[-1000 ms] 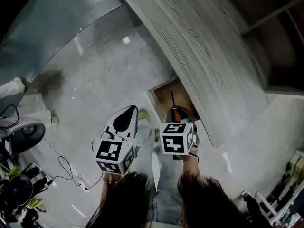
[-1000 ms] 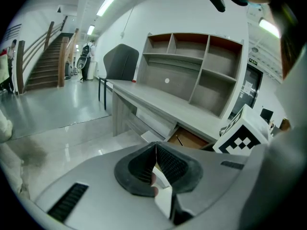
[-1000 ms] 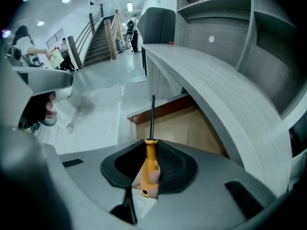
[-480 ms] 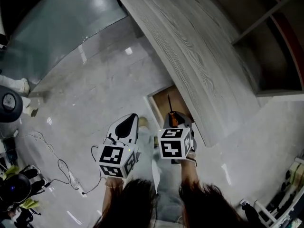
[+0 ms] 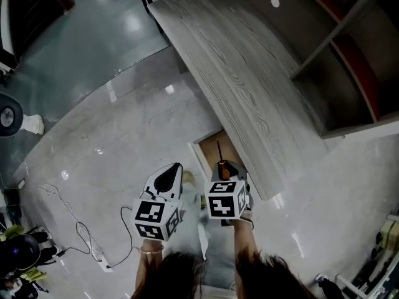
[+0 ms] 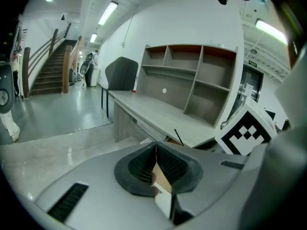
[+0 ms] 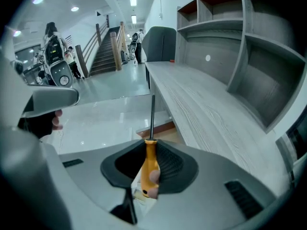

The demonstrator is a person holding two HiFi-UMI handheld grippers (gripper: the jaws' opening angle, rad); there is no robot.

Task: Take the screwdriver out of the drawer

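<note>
The right gripper pinches the orange screwdriver, tip pointing to 12 o'clock, above the open drawer. The desk at 1 o'clock covers part of the drawer. The left gripper is squeezed closed, holding nothing.

No words, numbers or brand names are showing clearly enough to be read in any view. The marker cube on the left gripper and its twin on the right gripper are showing only black-and-white square patterns, not letters. In the left gripper view a small green sign is appearing far too small to make out
</note>
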